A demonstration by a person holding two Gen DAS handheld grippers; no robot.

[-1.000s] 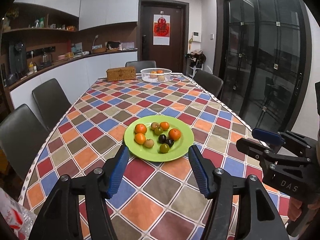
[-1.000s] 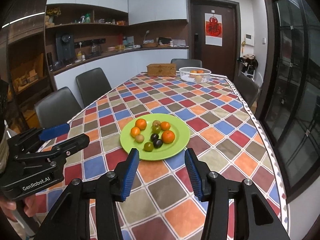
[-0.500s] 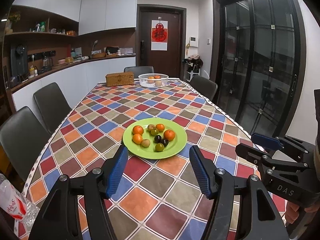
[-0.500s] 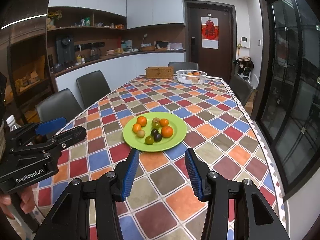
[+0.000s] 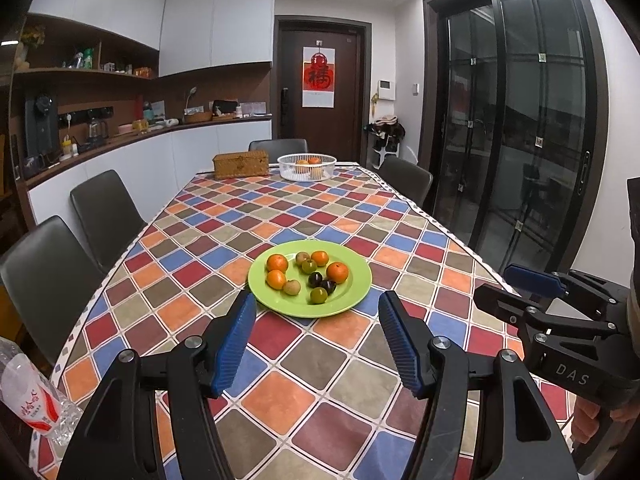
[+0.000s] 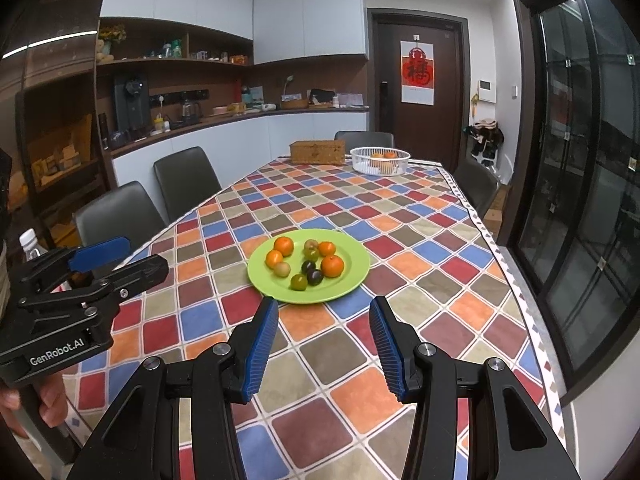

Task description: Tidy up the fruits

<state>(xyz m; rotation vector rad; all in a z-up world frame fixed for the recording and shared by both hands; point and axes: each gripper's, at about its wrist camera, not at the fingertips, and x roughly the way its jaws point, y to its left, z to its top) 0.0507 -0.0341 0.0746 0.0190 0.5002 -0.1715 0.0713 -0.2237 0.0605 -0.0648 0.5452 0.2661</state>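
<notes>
I've got both tools over the near end of the tabletop (image 5: pixel 332 396), left tool (image 5: pixel 318 336) and right tool (image 6: pixel 324 338) each with jaws apart and nothing between them, aimed at the green plate (image 5: pixel 352 292). The plate sits mid-tabletop, clear of both tools, and carries four oranges (image 5: pixel 337 272), three green fruits (image 5: pixel 319 295), two dark plums (image 5: pixel 315 279) and a tan fruit (image 5: pixel 292 287). At the far end I see a white basket (image 5: pixel 307 167) with more oranges beside a wicker box (image 5: pixel 240 164); a water bottle (image 5: pixel 30 396) stands at the near left edge.
</notes>
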